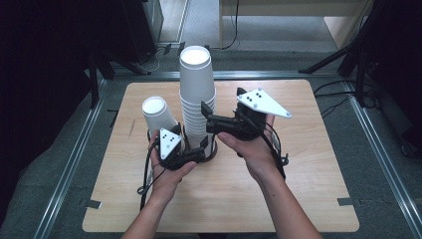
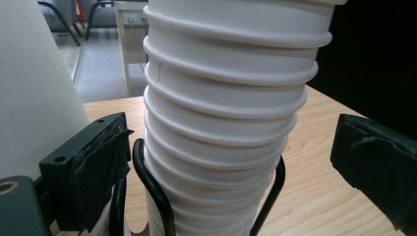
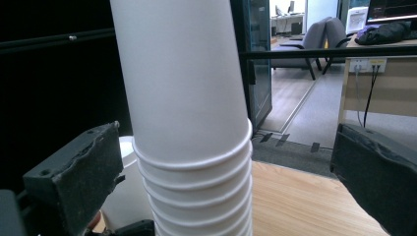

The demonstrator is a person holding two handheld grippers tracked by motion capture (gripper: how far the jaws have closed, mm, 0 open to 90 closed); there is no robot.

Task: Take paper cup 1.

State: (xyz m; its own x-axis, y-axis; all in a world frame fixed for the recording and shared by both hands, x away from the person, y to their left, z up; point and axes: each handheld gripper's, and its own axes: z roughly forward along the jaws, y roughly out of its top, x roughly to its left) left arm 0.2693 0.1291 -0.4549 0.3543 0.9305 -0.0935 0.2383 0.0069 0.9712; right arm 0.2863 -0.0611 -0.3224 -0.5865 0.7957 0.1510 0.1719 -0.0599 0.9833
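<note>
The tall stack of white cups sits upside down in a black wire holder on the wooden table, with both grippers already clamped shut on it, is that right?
Not quite: both grippers are open. The left gripper and right gripper views show their jaws standing apart from the tall stack of white cups, not touching it. The rest holds: upside down, in the black wire holder.

Bright tabletop, dark surrounds, soft focus

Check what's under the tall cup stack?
The stack stands upside down in a black wire holder on the table. The holder's base and the lowest cup's rim are hidden.
</note>
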